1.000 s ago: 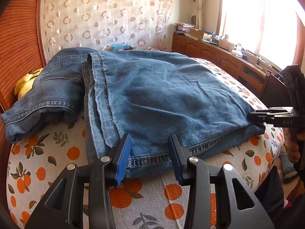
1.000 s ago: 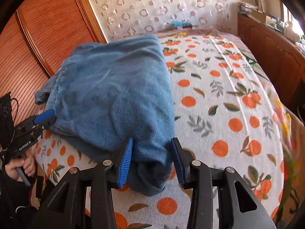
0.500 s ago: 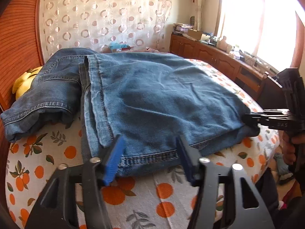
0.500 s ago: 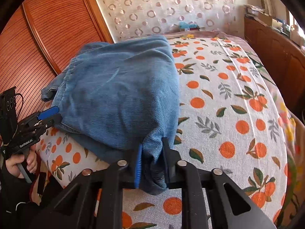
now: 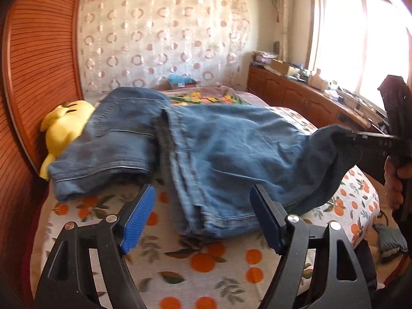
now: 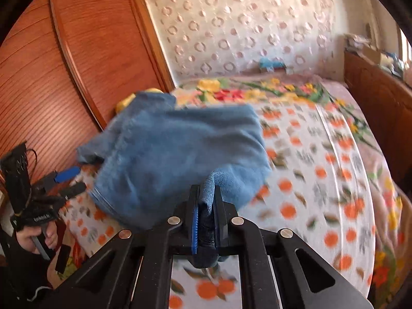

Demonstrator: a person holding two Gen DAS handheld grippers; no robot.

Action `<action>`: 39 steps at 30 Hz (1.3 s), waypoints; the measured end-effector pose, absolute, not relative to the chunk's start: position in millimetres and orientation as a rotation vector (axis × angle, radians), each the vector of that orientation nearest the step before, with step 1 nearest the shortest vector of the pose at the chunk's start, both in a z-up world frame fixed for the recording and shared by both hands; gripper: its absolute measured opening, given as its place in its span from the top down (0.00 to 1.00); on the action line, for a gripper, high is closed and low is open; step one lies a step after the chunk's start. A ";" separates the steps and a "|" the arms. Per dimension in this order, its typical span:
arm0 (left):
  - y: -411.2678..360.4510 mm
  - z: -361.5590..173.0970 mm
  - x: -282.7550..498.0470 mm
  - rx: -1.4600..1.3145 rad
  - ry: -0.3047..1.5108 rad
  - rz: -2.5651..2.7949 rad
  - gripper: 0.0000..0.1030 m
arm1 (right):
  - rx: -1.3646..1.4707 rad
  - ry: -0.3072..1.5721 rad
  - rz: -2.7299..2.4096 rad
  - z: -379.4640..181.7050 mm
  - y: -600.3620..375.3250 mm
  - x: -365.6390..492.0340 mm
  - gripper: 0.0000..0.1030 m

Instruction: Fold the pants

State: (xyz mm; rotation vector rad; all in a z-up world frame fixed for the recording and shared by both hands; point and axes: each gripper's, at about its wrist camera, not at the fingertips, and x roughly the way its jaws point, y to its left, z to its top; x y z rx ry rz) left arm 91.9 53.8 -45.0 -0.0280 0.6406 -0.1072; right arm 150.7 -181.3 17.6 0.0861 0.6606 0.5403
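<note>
On the bed point(image 5: 195, 260), left gripper point(image 5: 203, 219) just spread wide, empty, right gripper point(image 6: 206, 221) just clamped on jeans point(image 6: 180, 154), yellow plush point(image 5: 64, 128) left-view only.

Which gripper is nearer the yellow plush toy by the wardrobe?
Left. The left gripper hangs open over the bedspread at the jeans' near hem, the plush toy just beyond on its left. The right gripper pinches the jeans' corner at the opposite side.
</note>
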 end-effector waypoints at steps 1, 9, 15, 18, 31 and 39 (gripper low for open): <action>59.7 -44.0 90.6 -0.037 0.638 -0.097 0.25 | 0.081 0.648 0.553 23.6 -173.5 152.2 0.92; 93.3 -43.0 82.9 -0.084 0.629 -0.017 0.25 | 0.039 0.578 0.687 50.0 -89.2 159.9 0.92; 120.7 -45.5 75.4 -0.129 0.622 0.032 0.25 | 0.011 0.573 0.823 47.5 -26.7 156.5 0.93; 131.5 -46.9 72.1 -0.148 0.621 0.056 0.25 | 0.003 0.583 0.892 45.0 -5.3 151.8 0.93; 151.6 -49.0 70.2 -0.185 0.614 0.087 0.25 | -0.029 0.764 0.964 -27.4 8.5 149.5 0.95; 138.8 -49.9 79.4 -0.155 0.628 0.054 0.25 | -0.012 0.753 0.925 -9.8 -11.4 133.1 0.89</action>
